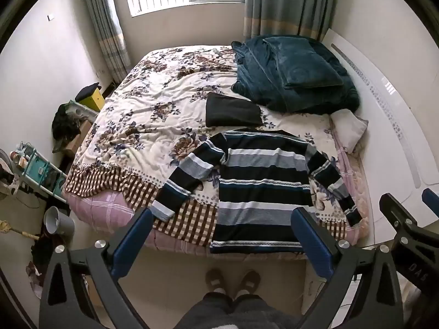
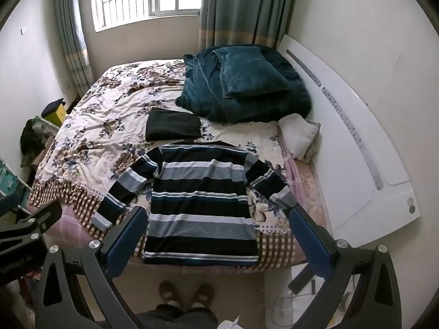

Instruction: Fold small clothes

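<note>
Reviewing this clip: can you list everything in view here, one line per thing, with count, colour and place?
striped sweater: 1, black, grey, white and teal, spread flat at the bed's near edge, sleeves out
folded garment: 1, black, just beyond the sweater's collar
blanket: 1 pile, dark teal, far right of bed
floral bedspread: 1, cream with brown and blue flowers, covering the bed
pillow: 1, white, by the headboard
headboard: 1, white, right side
curtains: 2, grey-green, flanking the window
bucket: 1, grey, floor at left
feet: 2, brown slippers, floor below the bed
left gripper: 1, black with blue pads, open
right gripper: 1, same, open
</note>
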The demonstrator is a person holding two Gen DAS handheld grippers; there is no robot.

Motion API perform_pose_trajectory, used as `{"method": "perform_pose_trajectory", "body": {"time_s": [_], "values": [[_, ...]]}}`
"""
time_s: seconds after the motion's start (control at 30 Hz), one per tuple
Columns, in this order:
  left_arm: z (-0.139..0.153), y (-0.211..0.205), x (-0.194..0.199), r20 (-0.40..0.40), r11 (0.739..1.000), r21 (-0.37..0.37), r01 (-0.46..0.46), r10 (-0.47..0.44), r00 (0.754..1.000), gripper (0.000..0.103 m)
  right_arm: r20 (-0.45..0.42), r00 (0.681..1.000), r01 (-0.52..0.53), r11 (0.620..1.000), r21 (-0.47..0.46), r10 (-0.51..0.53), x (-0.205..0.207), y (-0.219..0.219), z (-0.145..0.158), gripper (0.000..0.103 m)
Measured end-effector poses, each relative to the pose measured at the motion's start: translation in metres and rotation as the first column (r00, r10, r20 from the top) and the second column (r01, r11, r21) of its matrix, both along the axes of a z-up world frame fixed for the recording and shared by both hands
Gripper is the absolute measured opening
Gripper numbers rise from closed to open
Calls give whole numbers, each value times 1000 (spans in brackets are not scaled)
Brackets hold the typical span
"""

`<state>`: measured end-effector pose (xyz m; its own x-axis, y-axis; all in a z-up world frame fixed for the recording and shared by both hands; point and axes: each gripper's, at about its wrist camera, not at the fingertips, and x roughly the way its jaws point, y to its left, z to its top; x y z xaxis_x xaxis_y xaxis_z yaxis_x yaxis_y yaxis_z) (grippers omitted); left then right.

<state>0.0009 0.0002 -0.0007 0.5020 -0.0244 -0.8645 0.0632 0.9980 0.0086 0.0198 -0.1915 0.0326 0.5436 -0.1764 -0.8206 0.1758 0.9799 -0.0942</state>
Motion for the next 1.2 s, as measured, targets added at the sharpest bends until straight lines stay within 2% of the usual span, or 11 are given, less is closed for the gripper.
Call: {"method": "perform_pose_trajectory", "body": {"time_s": [0.77, 1.2], "values": [[0, 2, 0, 16, 1000, -6, 1, -1, 1000, 103, 1, 1000, -4, 1000, 16, 4, -2, -3, 11, 103], [16, 6, -1, 23, 1000, 0, -3, 3, 1000, 103, 0, 1000, -8, 1000, 15, 8, -6, -2, 18, 103]]}}
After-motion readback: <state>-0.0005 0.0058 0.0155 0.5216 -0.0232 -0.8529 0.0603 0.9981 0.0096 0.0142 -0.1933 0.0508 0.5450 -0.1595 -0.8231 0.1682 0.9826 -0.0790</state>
